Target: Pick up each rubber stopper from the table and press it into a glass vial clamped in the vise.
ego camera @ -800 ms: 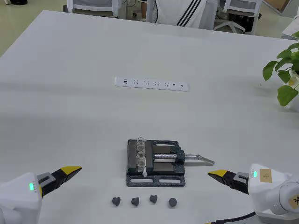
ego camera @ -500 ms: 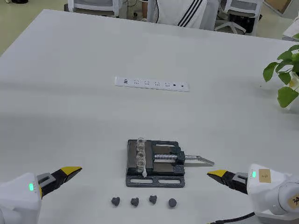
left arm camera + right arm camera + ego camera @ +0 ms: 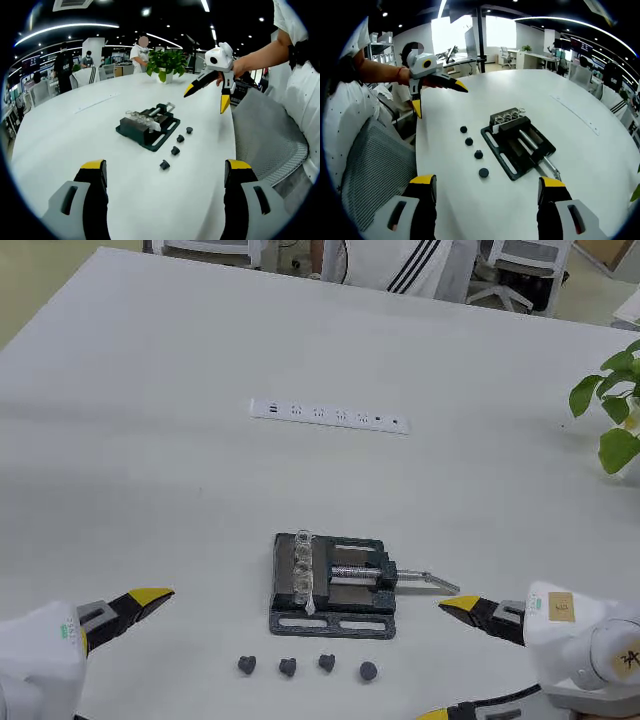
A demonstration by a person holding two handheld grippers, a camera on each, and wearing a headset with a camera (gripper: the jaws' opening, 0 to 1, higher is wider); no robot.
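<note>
Between the left hand-held gripper (image 3: 439,99) and right hand-held gripper (image 3: 206,100), both gaping, rubber stoppers (image 3: 326,662) lie untouched.

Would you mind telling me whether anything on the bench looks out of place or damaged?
Nothing stands out. The vials stand upright in the vise, four stoppers lie in a row on the table, and the left gripper and right gripper are open.
</note>
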